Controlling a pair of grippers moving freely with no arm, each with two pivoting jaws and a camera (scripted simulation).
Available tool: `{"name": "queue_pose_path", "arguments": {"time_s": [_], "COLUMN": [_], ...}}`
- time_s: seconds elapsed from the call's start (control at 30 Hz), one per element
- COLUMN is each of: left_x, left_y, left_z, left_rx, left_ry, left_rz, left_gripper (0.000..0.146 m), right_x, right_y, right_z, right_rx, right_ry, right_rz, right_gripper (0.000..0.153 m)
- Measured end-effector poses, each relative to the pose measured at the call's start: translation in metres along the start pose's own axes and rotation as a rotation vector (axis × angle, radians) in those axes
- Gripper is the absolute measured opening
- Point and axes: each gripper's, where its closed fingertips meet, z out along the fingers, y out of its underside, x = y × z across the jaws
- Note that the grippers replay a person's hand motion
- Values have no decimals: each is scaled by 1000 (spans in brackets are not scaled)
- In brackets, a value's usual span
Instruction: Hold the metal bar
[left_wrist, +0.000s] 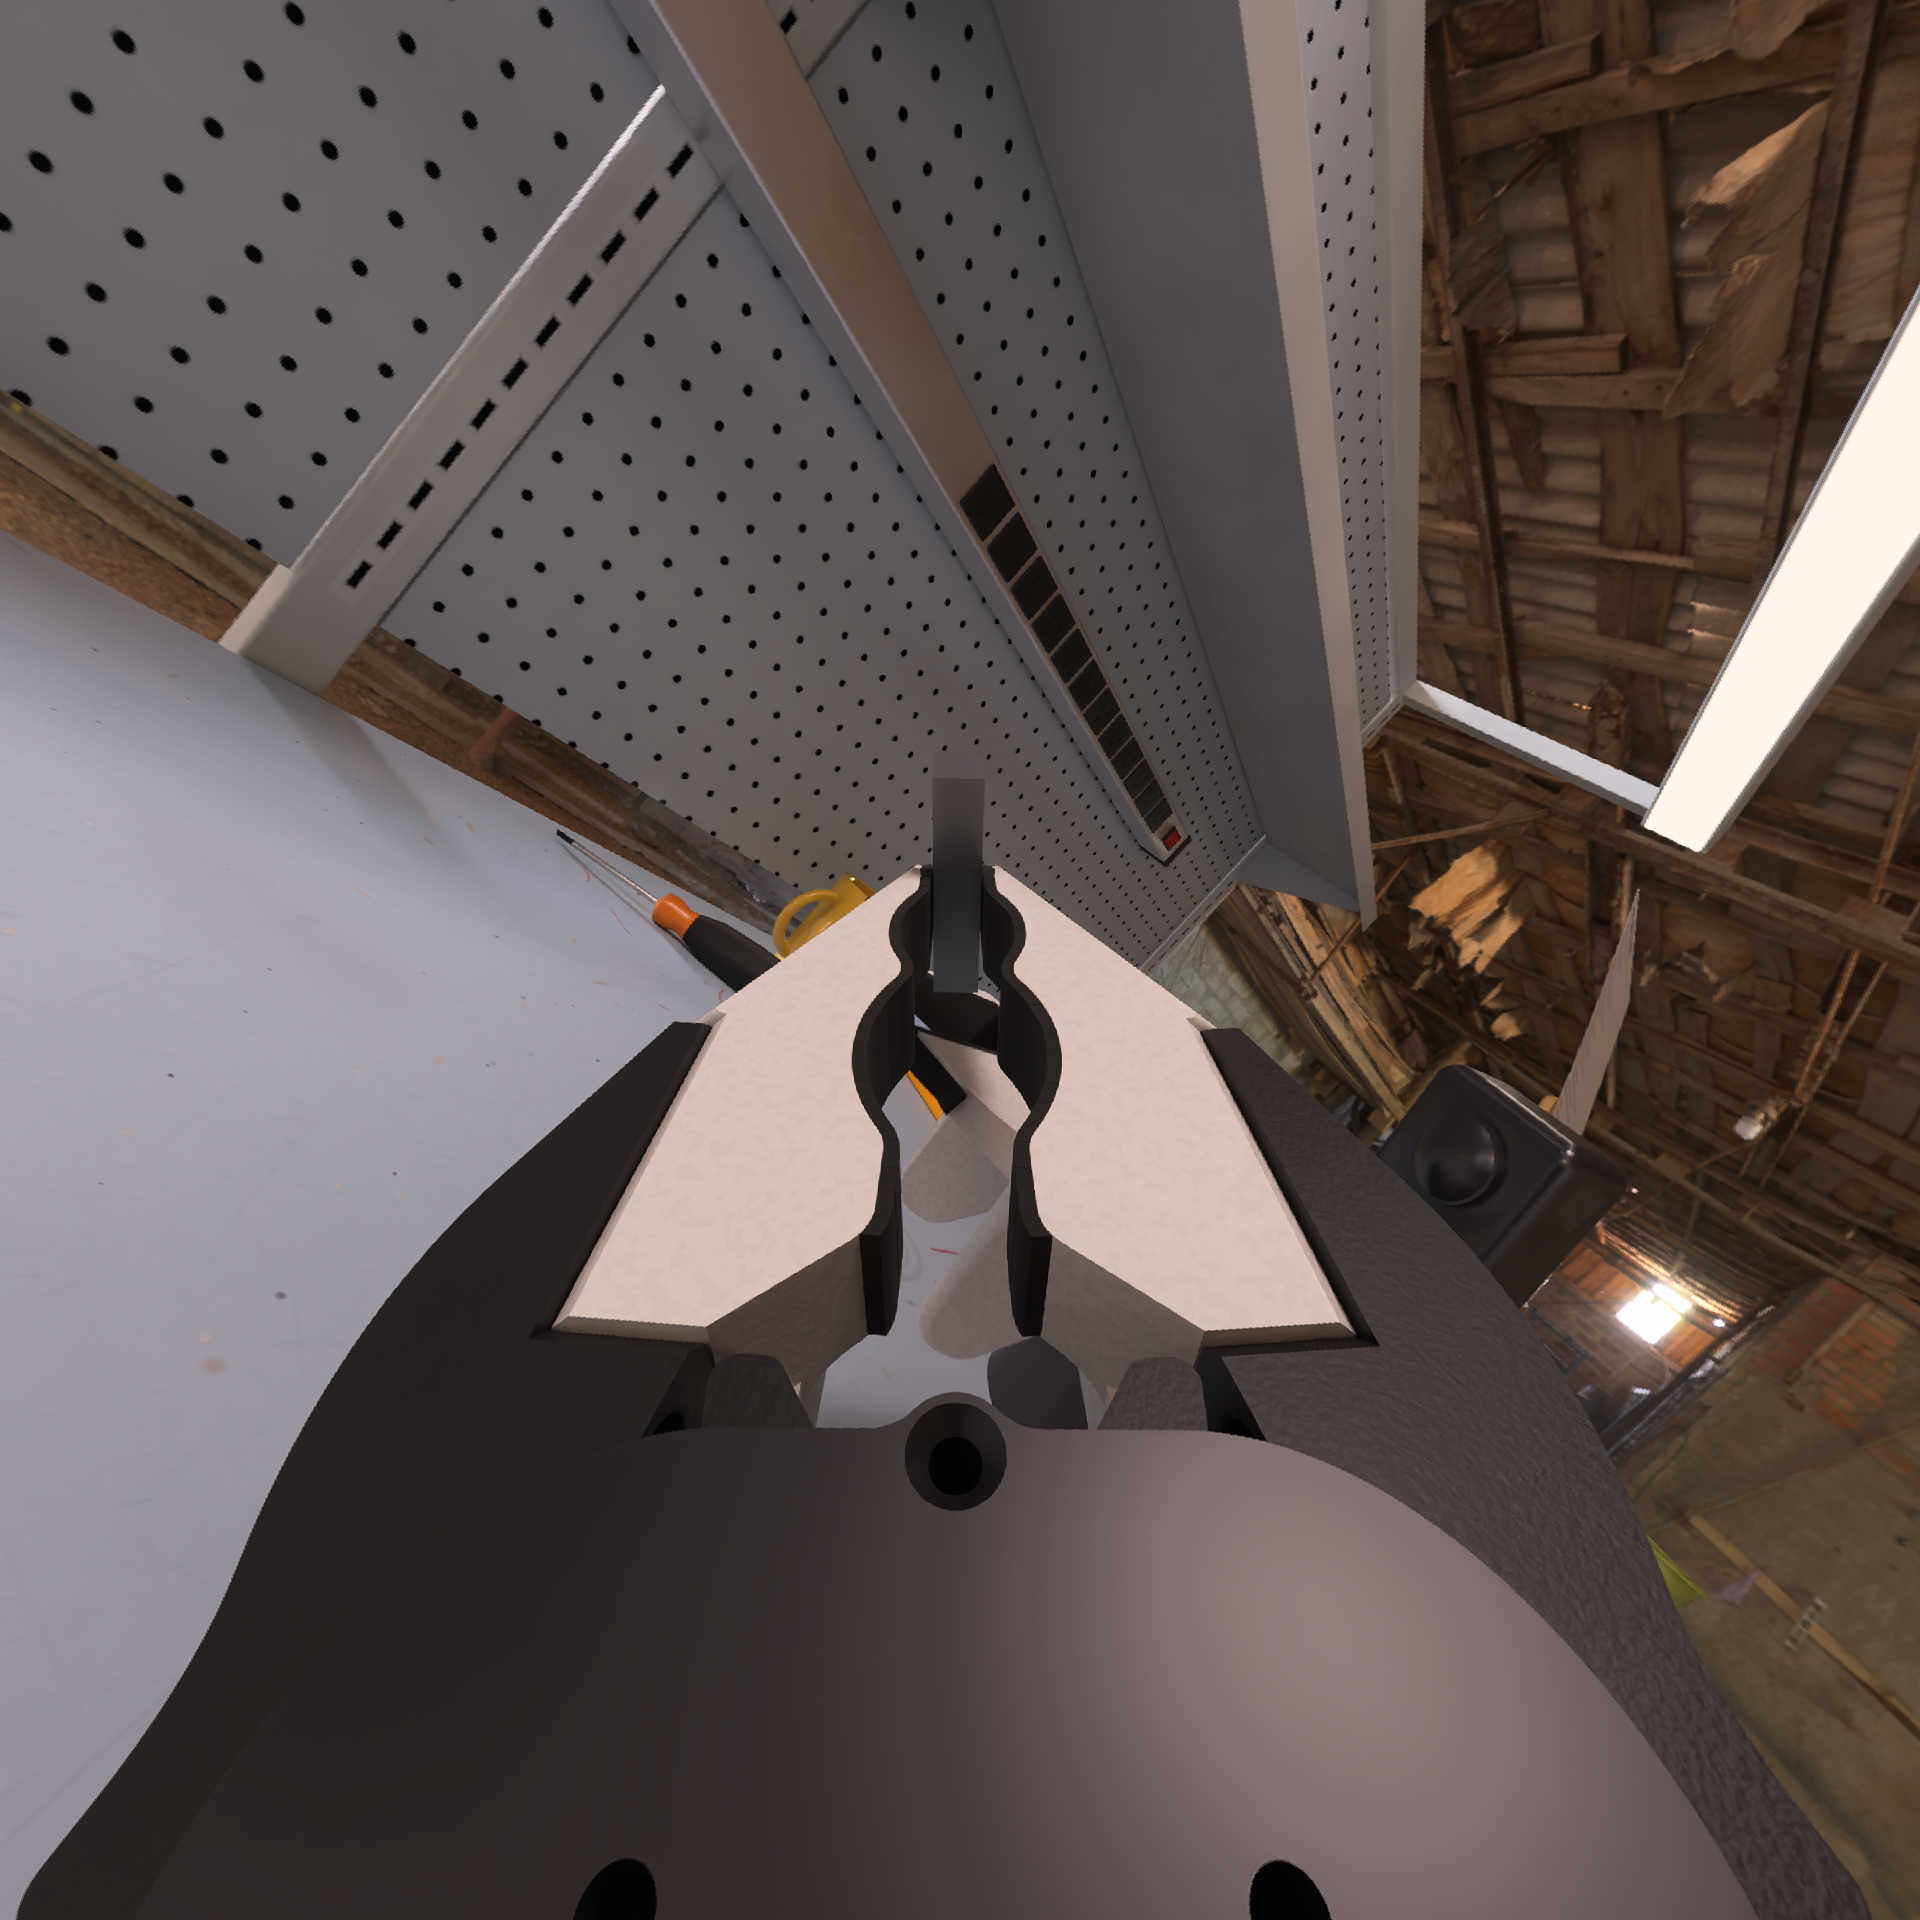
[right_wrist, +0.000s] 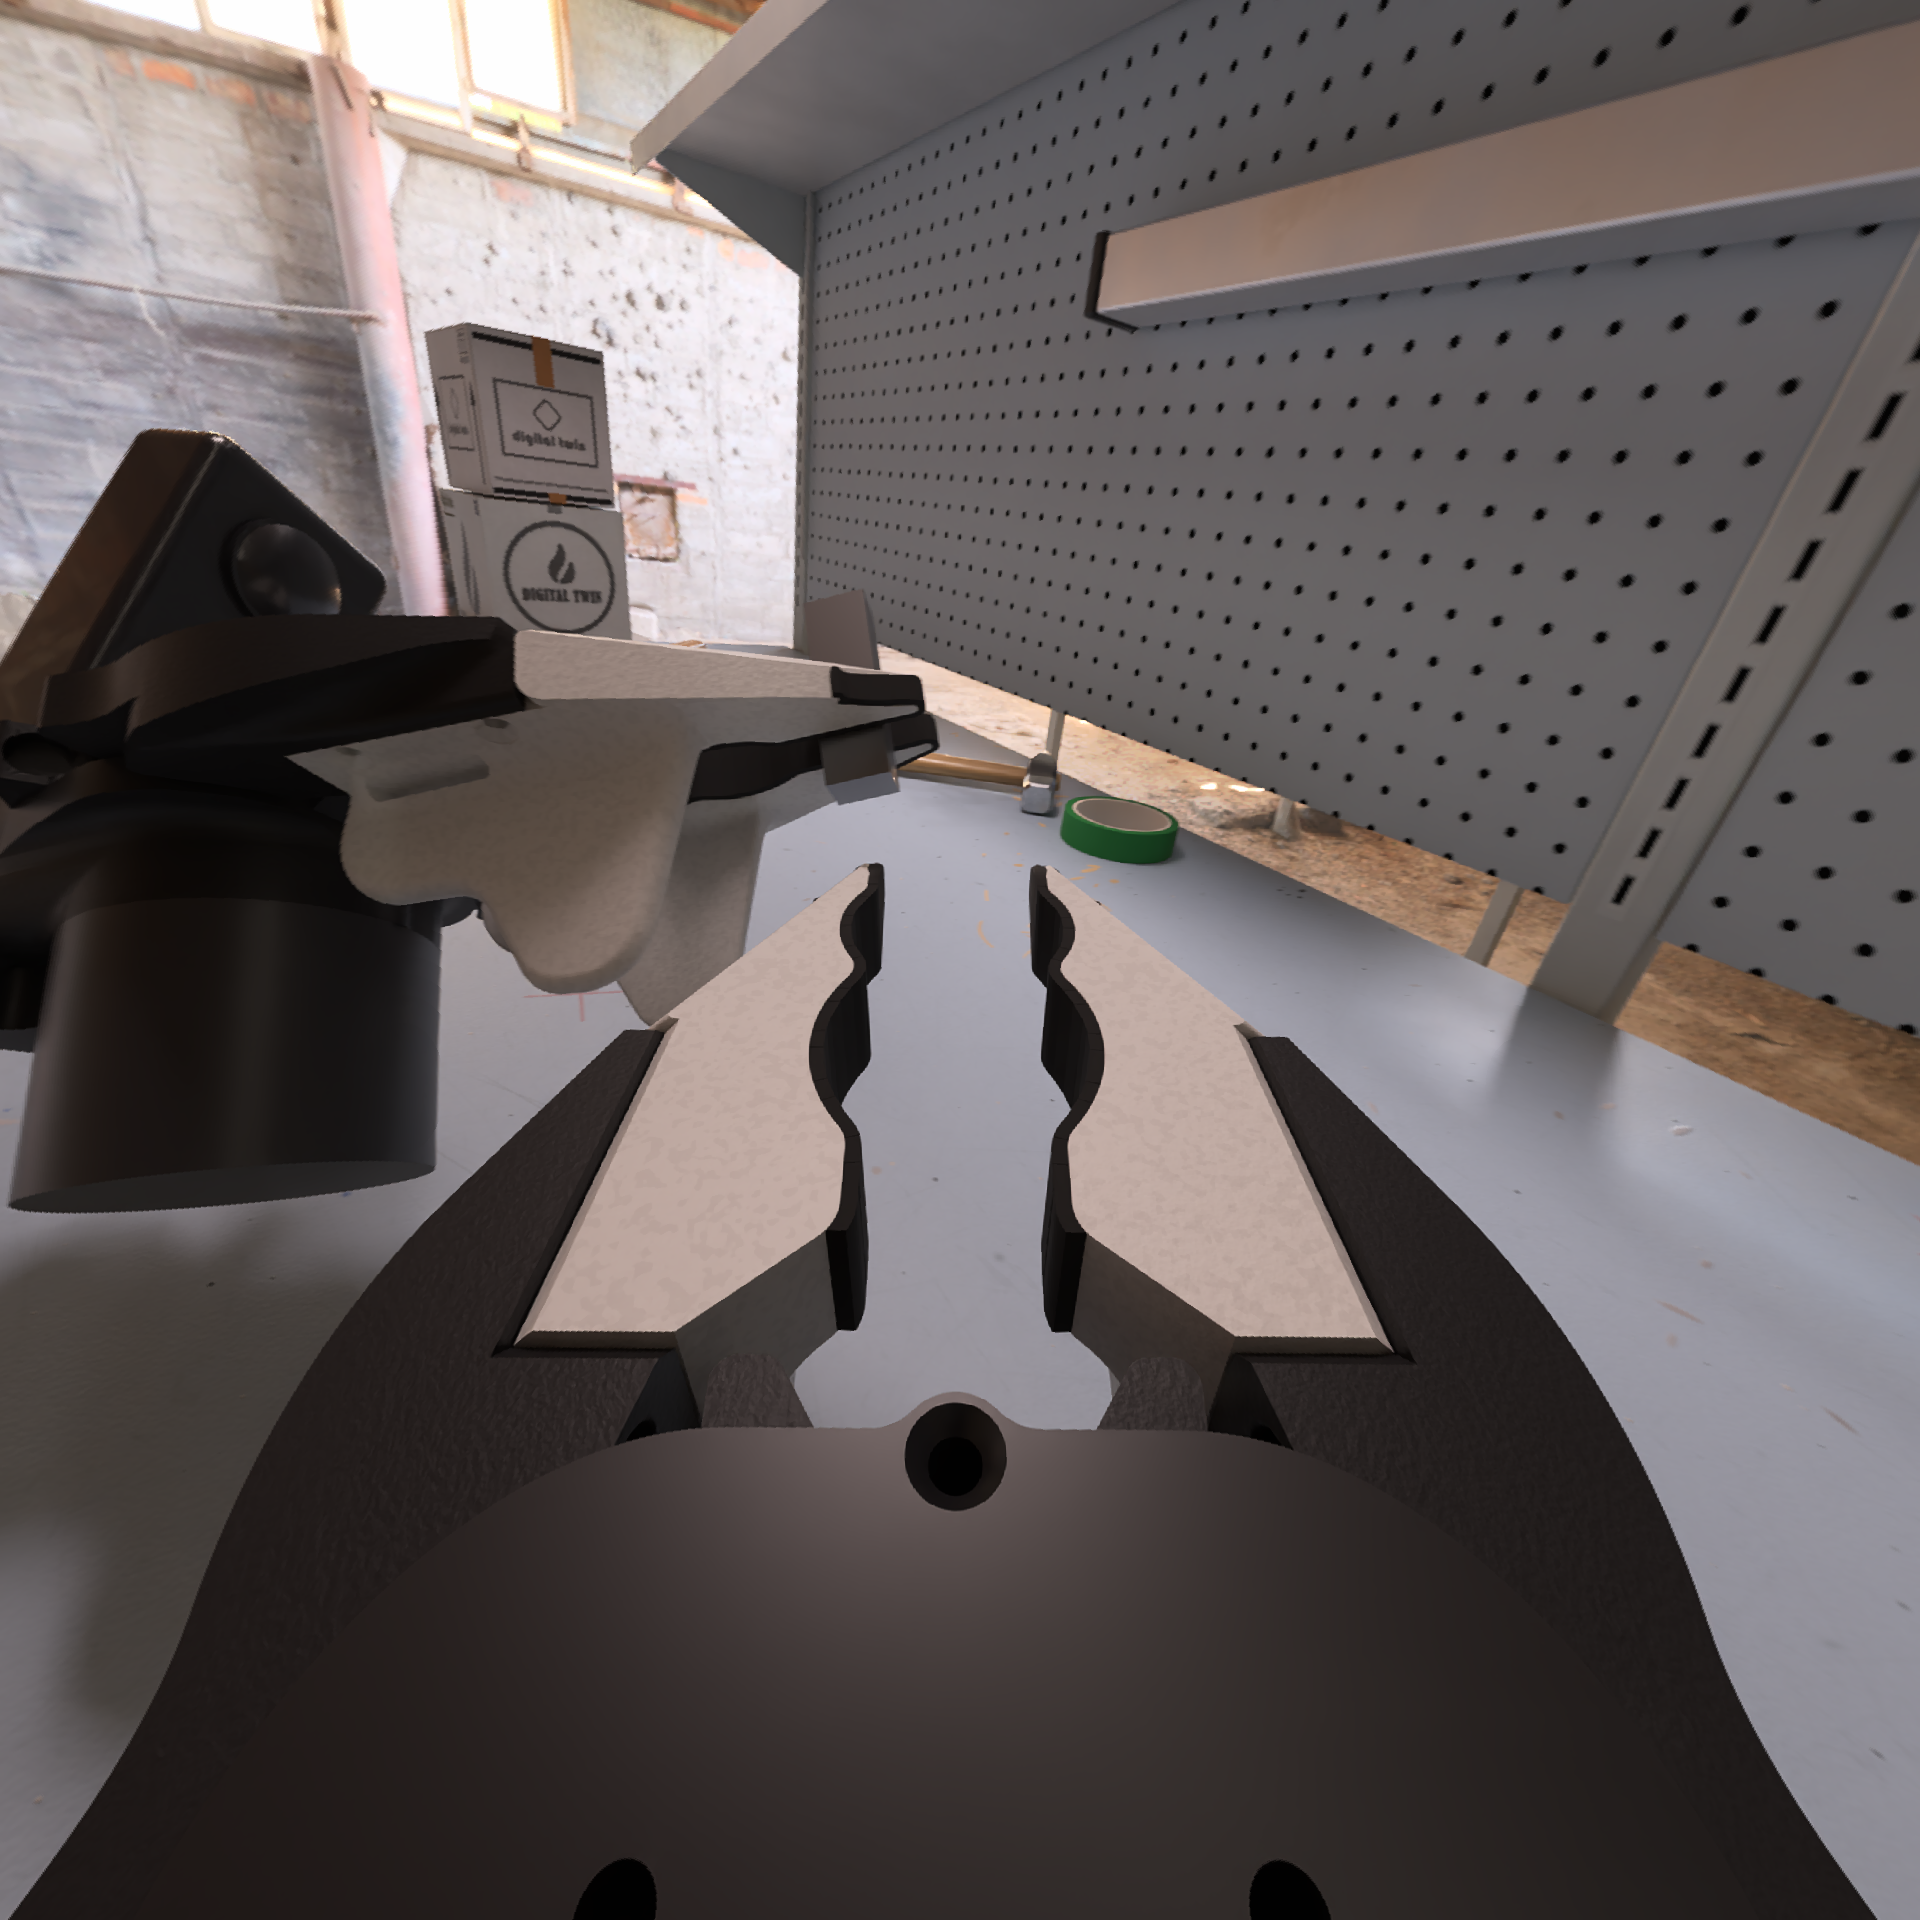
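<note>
While our left tool (left_wrist: 957, 940) pinches the metal bar (left_wrist: 957, 883) between its dark fingertips, the bar's grey end pokes out past the tips toward the pegboard (left_wrist: 727, 540). From the right wrist view we see that same left tool (right_wrist: 878, 717) raised above the grey tabletop (right_wrist: 1351, 1195), the bar (right_wrist: 862, 771) showing as a short grey stub at its tips. Our right tool (right_wrist: 956, 899) sits lower with its fingers spread, gripping nothing. Beyond lie a green tape roll (right_wrist: 1119, 828) and a hammer (right_wrist: 997, 777).
</note>
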Motion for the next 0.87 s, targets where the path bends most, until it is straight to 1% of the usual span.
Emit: {"name": "queue_pose_path", "arguments": {"time_s": [0.13,0.23,0.43,0.57,0.7,0.87], "left_x": [4,6,6,3,4,5], "left_y": [3,5,8,9,11,14], "left_z": [2,3,4,4,6,7], "left_rx": [-7,-14,-35,-41,-52,-64], "left_ry": [19,24,54,50,56,63], "left_rz": [-9,-20,-88,-115,-121,-132], "left_gripper": [8,8,8,8,8,8], "right_x": [11,15,14,12,11,8], "right_y": [-8,-11,-15,-20,-18,-15], "right_z": [-10,-15,-21,-25,-24,-22], "right_rx": [48,65,102,140,123,103], "right_ry": [46,48,30,-1,-3,-3], "right_rz": [-12,-29,-67,-58,-91,-123], "right_gripper": [17,15,19,29,31,30]}}
